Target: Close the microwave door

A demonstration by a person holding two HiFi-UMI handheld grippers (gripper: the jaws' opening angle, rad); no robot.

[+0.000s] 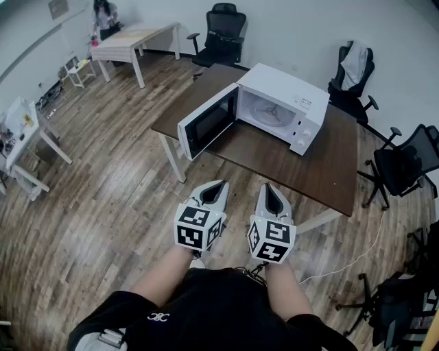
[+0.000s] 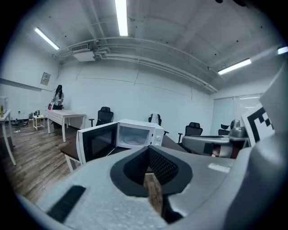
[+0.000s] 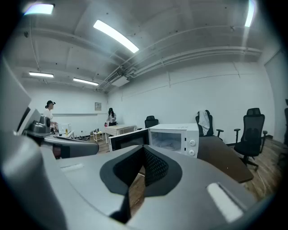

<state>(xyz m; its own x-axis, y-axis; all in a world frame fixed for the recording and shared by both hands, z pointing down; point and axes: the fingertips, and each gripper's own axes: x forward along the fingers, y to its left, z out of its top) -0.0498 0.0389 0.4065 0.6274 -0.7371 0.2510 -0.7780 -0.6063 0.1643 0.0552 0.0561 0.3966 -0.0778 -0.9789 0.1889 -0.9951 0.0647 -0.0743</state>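
Note:
A white microwave (image 1: 281,110) stands on a dark brown table (image 1: 329,171), its black-windowed door (image 1: 208,122) swung wide open to the left past the table's edge, the cavity and turntable showing. Both grippers are held close to the person's body, over the wood floor, well short of the table. The left gripper (image 1: 218,186) is shut and holds nothing; the right gripper (image 1: 271,188) beside it is also shut and holds nothing. The left gripper view looks past its jaws (image 2: 150,161) at the microwave (image 2: 137,134) and door (image 2: 95,141). In the right gripper view the microwave (image 3: 173,137) stands beyond the jaws (image 3: 143,159).
Black office chairs stand behind the table (image 1: 223,31), at its far right (image 1: 353,75) and to the right (image 1: 405,161). A light table (image 1: 134,41) with a person (image 1: 104,15) is at the back left. A white cable (image 1: 357,253) lies on the floor.

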